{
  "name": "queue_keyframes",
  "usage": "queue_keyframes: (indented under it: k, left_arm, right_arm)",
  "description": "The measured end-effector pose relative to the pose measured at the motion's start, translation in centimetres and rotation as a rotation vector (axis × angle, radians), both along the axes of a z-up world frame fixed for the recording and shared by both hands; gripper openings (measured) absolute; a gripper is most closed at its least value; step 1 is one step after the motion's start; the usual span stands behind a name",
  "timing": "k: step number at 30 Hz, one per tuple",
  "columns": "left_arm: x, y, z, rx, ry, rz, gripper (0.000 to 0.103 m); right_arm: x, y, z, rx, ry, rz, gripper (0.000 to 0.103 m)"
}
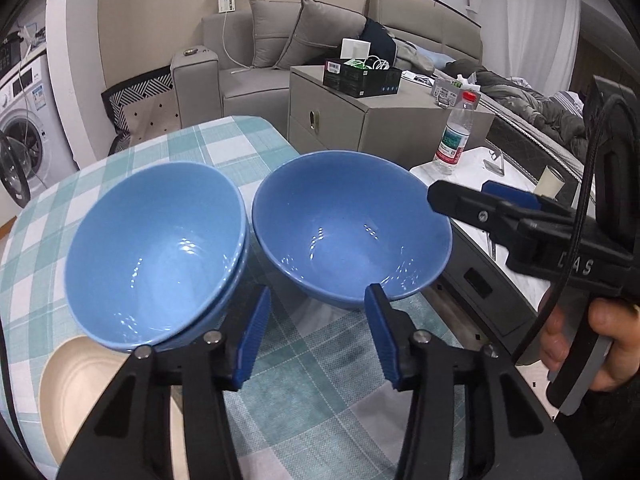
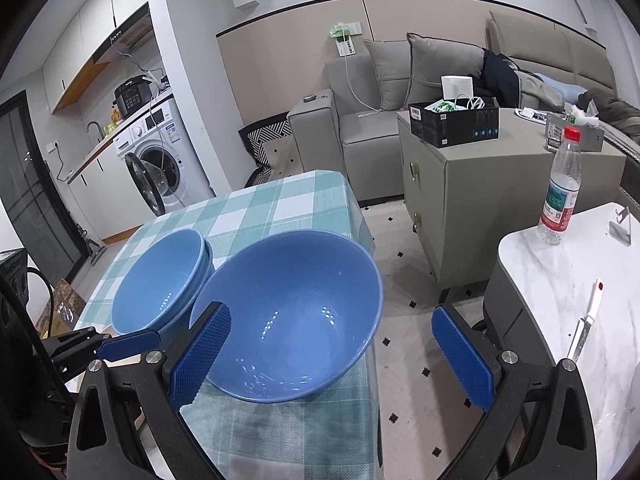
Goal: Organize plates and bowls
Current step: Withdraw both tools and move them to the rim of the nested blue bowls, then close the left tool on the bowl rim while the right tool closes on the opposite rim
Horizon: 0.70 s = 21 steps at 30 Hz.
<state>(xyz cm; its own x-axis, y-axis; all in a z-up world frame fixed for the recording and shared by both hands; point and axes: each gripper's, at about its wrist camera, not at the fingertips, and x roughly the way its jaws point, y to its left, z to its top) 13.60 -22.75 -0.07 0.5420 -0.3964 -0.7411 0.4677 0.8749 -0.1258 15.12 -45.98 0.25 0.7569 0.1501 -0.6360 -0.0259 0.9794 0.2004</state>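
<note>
A: How far along is the tidying?

B: Two glossy blue ceramic bowls [image 1: 154, 256] sit nested on the checked-cloth surface [image 1: 312, 360]; a third single blue bowl [image 1: 352, 228] stands just beside, unstacked. A cream plate [image 1: 68, 392] waits nearby.

A: And the tongs?

B: Left tongs [image 1: 316, 336] and right tongs [image 2: 330, 356] both gape, empty.
</note>
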Motion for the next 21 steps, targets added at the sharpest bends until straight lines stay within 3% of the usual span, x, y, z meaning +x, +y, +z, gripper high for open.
queue_keyframes:
  k: [10,21]
  left_arm:
    - [0.9,-1.0,-1.0,0.002,0.019,0.012,0.048]
    - [2.0,-1.6,-1.7,0.005,0.037,0.032,0.048]
  right_arm:
    - [1.1,-0.6,-2.0,0.005,0.031,-0.031,0.101]
    - [2.4,-1.6,-4.1,0.058,0.081,-0.044,0.066]
